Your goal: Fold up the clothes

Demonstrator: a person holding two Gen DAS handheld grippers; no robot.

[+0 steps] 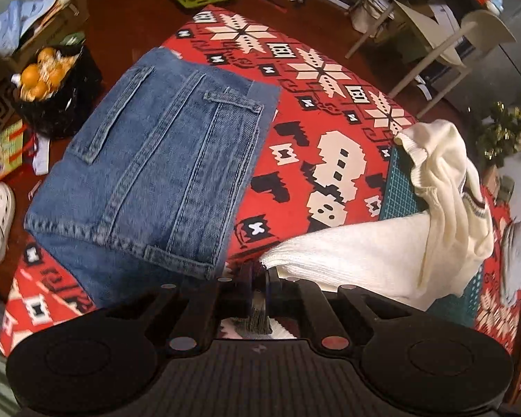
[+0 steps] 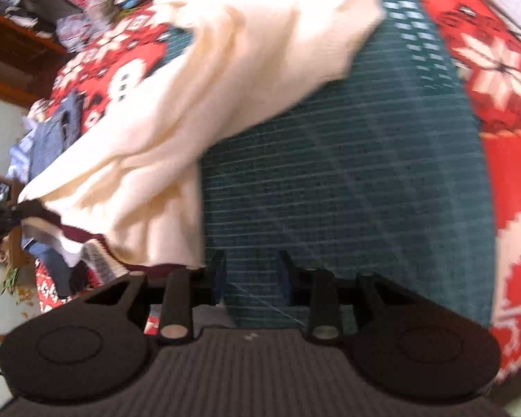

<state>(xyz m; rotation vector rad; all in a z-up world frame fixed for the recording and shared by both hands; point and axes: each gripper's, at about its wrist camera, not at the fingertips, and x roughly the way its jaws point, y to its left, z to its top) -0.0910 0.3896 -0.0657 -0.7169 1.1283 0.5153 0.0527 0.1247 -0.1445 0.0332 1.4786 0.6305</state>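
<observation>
Holding: left gripper (image 1: 258,278) pinches the cream sweater (image 1: 382,246) hem
Free: right gripper (image 2: 250,271) gapes empty over the green mat (image 2: 347,173), sweater just left of it

Clearance around the draped sweater and folded denim.
The green cutting mat (image 2: 347,180) is lying bare ahead of the right gripper (image 2: 250,278), giving open passage; the cream sweater (image 2: 205,80) is hanging across its left side. A strip of red patterned cloth (image 1: 295,160) is lying uncovered between the folded jeans (image 1: 149,173) and the sweater.
</observation>
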